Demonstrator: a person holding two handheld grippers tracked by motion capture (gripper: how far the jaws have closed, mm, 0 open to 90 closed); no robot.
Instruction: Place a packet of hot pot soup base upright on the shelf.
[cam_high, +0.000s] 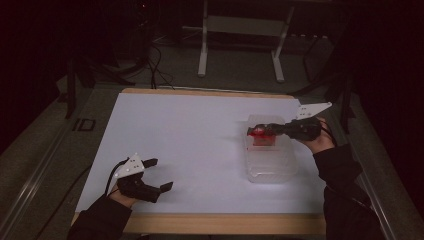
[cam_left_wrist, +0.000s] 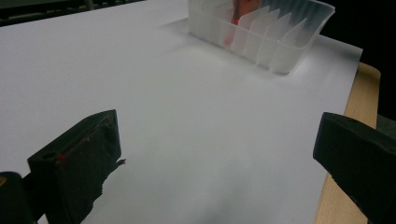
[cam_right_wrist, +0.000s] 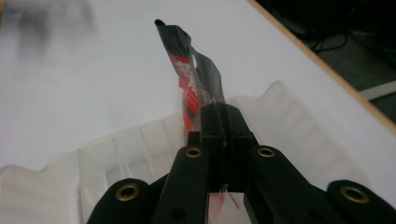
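Pinching red-black packet (cam_right_wrist: 196, 74) over clear tray (cam_high: 280, 167), right gripper (cam_high: 257, 131); left gripper (cam_high: 159, 175) wide, empty, near front edge.

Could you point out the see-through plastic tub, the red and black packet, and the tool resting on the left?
Clear ribbed plastic tub (cam_high: 272, 167): high view, near bare floor.
Red and black foil packet (cam_right_wrist: 194, 74): right gripper view, printed middle.
Left hand-held gripper (cam_high: 161, 174): high view, midway between its open fingertips.

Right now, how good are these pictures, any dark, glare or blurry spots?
High view: dim, surroundings nearly black, a bright glare patch on the clear plastic tray. Left gripper view: near fingers soft, the tray sharper. Right gripper view: the red and black packet is sharp, the far table hazy with a smudgy shadow.
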